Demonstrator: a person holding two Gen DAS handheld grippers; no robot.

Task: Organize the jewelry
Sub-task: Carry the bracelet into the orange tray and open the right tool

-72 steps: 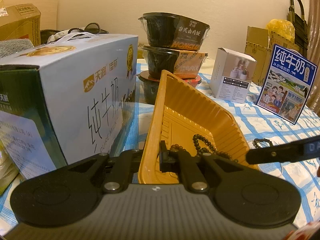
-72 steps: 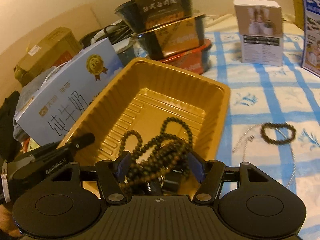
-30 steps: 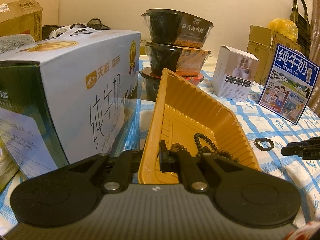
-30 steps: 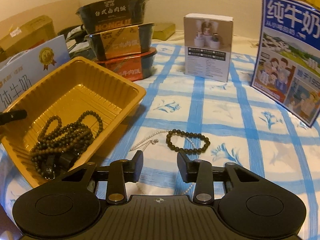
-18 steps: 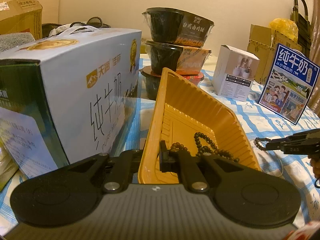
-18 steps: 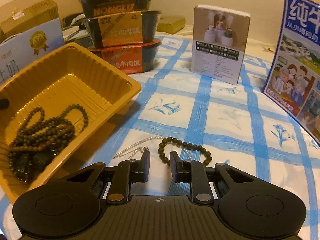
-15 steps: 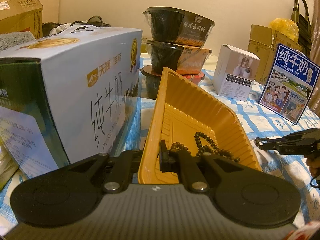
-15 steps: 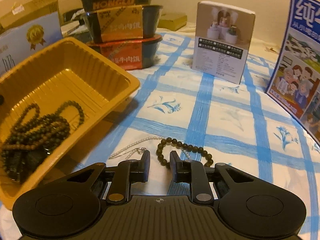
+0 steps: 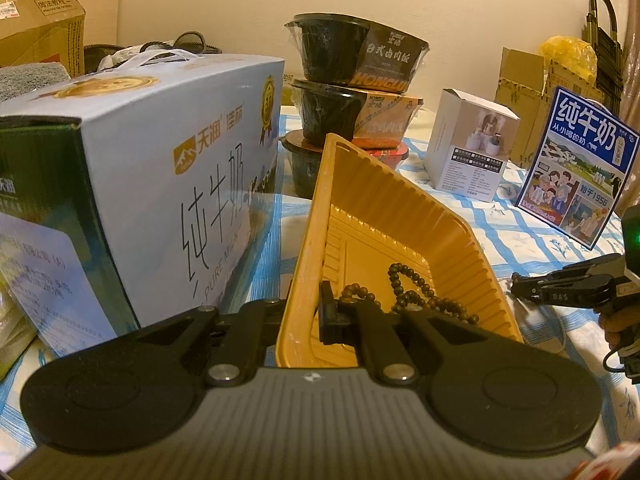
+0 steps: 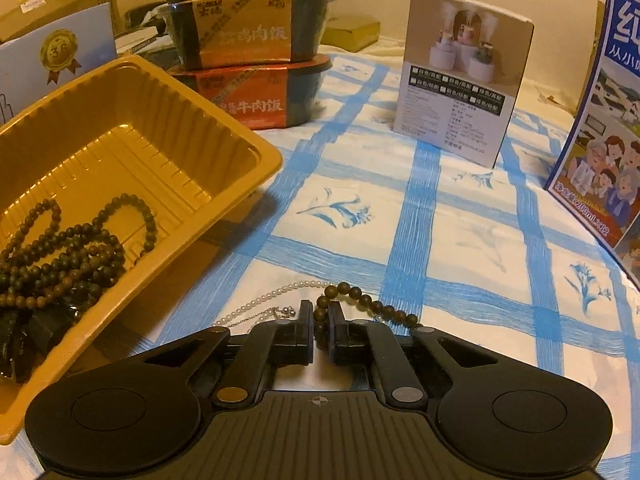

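Note:
A yellow plastic tray (image 9: pixel 384 216) is tipped up on the blue-checked cloth. My left gripper (image 9: pixel 308 316) is shut on its near wall. Dark bead strands (image 10: pixel 68 256) lie heaped in the tray's low end. To the right of the tray, a dark bead bracelet (image 10: pixel 360 300) lies on the cloth with a thin pearl chain (image 10: pixel 272 300) beside it. My right gripper (image 10: pixel 320 322) is down at the cloth, its jaws closing with the bracelet's near beads pinched between the pads. In the left wrist view that right gripper (image 9: pixel 516 284) shows low at the right.
A large white milk carton box (image 9: pixel 160 184) stands left of the tray. Three stacked food bowls (image 10: pixel 248 48) are behind it. A small white box (image 10: pixel 460 80) and a blue milk pack (image 10: pixel 600 128) stand further right. Cardboard boxes (image 9: pixel 532 92) line the wall.
My right gripper has left the tray, swung right and sunk to the bracelet on the cloth, and its jaws have narrowed around the beads. The left gripper and tray have stayed put.

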